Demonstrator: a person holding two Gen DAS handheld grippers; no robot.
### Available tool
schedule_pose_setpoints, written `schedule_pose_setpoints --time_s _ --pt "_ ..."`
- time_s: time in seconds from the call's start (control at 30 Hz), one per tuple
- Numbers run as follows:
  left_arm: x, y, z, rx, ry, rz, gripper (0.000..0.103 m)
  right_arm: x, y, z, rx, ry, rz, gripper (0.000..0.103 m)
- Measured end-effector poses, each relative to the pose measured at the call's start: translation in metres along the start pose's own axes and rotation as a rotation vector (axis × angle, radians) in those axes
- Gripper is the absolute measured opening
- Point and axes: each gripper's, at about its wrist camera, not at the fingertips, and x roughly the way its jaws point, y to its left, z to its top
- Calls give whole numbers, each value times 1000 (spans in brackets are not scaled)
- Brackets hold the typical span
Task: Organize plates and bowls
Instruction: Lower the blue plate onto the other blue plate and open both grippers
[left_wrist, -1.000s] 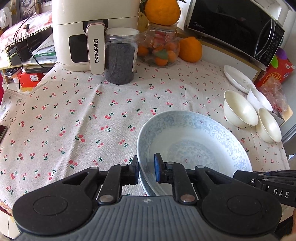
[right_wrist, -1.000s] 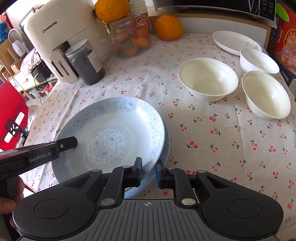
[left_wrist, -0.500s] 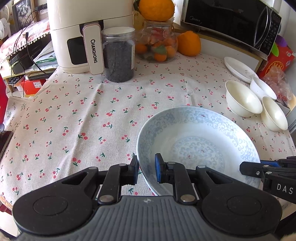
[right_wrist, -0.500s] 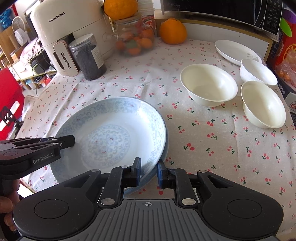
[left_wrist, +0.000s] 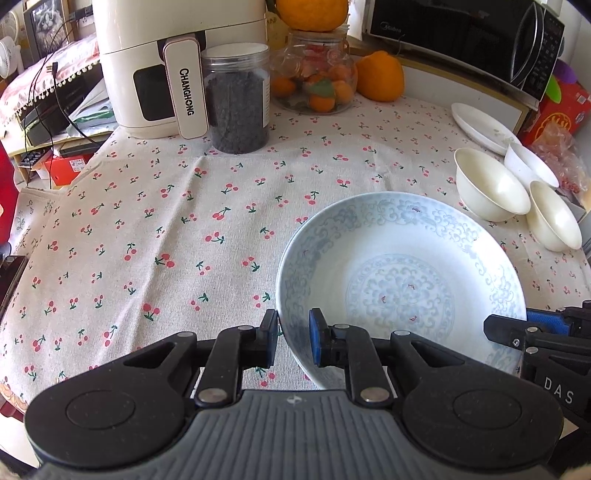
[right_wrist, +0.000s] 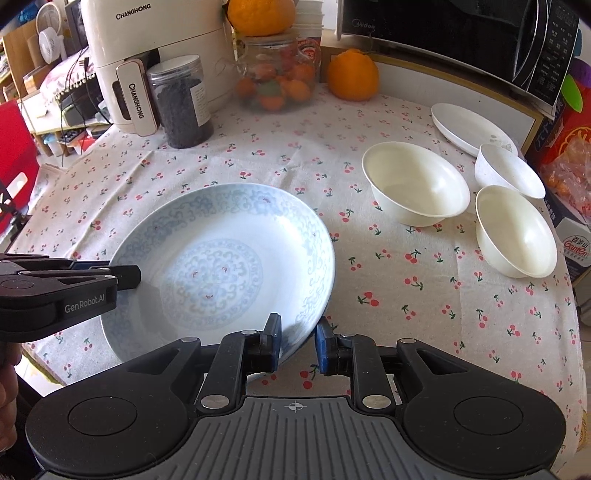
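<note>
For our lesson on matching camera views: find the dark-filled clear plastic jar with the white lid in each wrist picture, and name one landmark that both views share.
Left wrist view: the dark-filled clear plastic jar stands upper centre-left, right beside the white air fryer.
Right wrist view: the jar stands upper left, again just right of the air fryer.
Shared landmark: the round glass jar of small oranges, to the right of the dark jar in both.
</note>
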Motion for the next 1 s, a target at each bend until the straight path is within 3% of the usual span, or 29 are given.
schedule_pose_setpoints --time_s 0.6,0.77,0.93,1.0 --pt "3 0 1 7 -6 8 17 3 3 -2 -34 -12 -19 23" --pt "4 5 4 -22 2 -16 20 -1 -13 3 41 -21 32 23" --pt "2 14 11 -77 -12 -14 23 0 -42 8 196 11 113 23" --pt "2 13 14 -76 -15 -5 30 0 -51 8 244 12 130 23"
